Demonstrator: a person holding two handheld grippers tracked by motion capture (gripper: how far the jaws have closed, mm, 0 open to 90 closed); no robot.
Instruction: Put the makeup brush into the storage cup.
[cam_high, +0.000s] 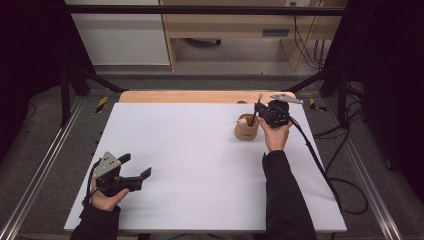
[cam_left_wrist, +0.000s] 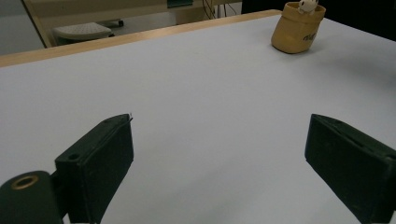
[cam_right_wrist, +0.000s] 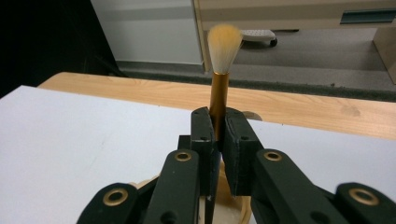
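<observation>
Gold-coloured metal forms the ferrule of a brush (cam_right_wrist: 218, 100) that is clamped upright between the jaws of the right gripper (cam_right_wrist: 217, 133), with its pale, orange-tipped bristles standing above the jaw tips. Directly beneath the gripper a tan wooden cup (cam_high: 246, 127) is seen, standing at the far right of the white tabletop (cam_high: 200, 165), and the lower part of the brush handle appears to run down into it. A small white object is lodged in the cup's mouth. A strip of bare wood (cam_high: 190, 96) is exposed along the far edge of the table; beyond it lie grey floor, pale cabinets and trailing cables. The right hand (cam_high: 275, 136) is extended far across the table, its dark sleeve stretched behind it. The left gripper (cam_high: 135, 167) is held at the near left corner, jaws spread wide apart with nothing between them, pointed towards the cup.
</observation>
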